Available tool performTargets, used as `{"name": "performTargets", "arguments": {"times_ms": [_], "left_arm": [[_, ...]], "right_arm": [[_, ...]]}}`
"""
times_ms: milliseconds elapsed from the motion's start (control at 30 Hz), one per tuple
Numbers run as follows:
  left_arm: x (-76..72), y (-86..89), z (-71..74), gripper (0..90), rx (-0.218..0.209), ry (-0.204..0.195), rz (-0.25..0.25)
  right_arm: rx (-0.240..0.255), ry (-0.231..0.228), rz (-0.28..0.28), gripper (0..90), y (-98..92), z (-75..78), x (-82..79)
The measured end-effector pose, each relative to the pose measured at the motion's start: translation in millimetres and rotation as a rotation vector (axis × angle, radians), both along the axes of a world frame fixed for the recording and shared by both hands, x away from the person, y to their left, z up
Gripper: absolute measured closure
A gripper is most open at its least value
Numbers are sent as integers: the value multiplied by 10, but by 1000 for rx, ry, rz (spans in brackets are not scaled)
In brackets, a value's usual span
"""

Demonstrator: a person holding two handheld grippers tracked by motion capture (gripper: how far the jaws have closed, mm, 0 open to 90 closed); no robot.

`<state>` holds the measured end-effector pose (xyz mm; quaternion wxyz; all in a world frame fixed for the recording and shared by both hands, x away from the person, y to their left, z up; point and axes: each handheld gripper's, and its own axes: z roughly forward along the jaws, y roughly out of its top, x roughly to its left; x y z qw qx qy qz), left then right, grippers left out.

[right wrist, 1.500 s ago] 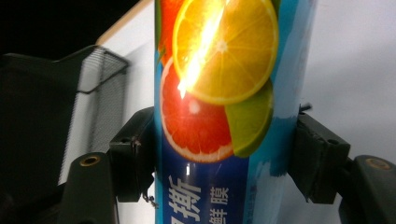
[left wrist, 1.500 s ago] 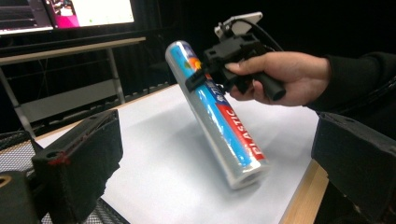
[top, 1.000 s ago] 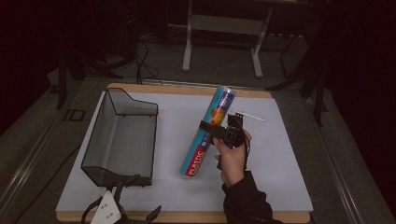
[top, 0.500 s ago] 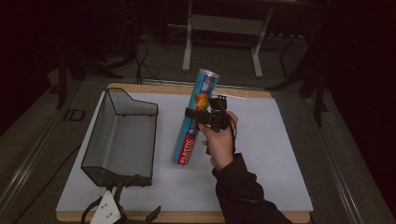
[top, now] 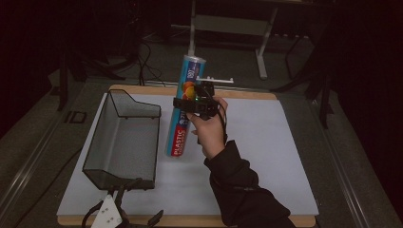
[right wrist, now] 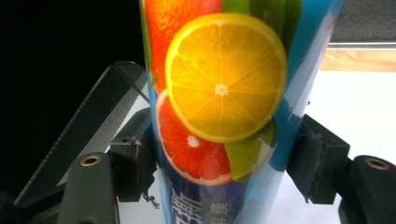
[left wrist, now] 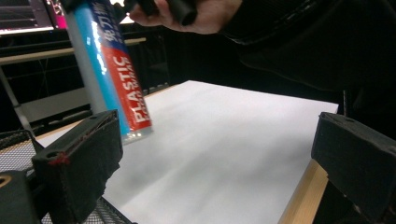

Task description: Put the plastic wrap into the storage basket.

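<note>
A long tube of plastic wrap (top: 182, 118), blue with a red "PLASTIC" band and citrus pictures, hangs tilted above the white mat, its lower end just right of the black mesh basket (top: 133, 102). My right gripper (top: 194, 103) is shut on the tube's middle. In the right gripper view both pads press the tube (right wrist: 219, 93) from either side, right gripper (right wrist: 225, 164). The left gripper (top: 141, 203) lies at the table's front edge by the basket. Its jaws stand wide apart with nothing between them, left gripper (left wrist: 210, 154). From there the tube (left wrist: 114, 60) is seen raised off the mat.
The white mat (top: 275, 142) covers most of the wooden table, with open surface to the right of the hand. The basket's mesh wall (right wrist: 88, 116) shows behind the tube. Desk legs and cables stand on the dark floor beyond the table's far edge.
The right hand has lifted the tube and carried it left toward the basket, tipping it more upright. The left gripper has stayed where it lay.
</note>
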<state>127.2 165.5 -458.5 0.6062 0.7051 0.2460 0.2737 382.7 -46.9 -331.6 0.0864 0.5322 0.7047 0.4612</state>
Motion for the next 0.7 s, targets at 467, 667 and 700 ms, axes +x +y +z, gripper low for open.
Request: {"name": "performTargets", "arguments": {"times_ms": [467, 667, 700], "left_arm": [[-21, 21, -3, 27, -4, 6, 9], [-31, 31, -6, 27, -2, 7, 12], [-34, 35, -6, 27, -1, 7, 13]], "right_arm": [[-46, -27, 83, 321, 668, 197, 8], [-39, 8, 121, 321, 908, 75, 9], [-41, 21, 124, 322, 942, 50, 8]]}}
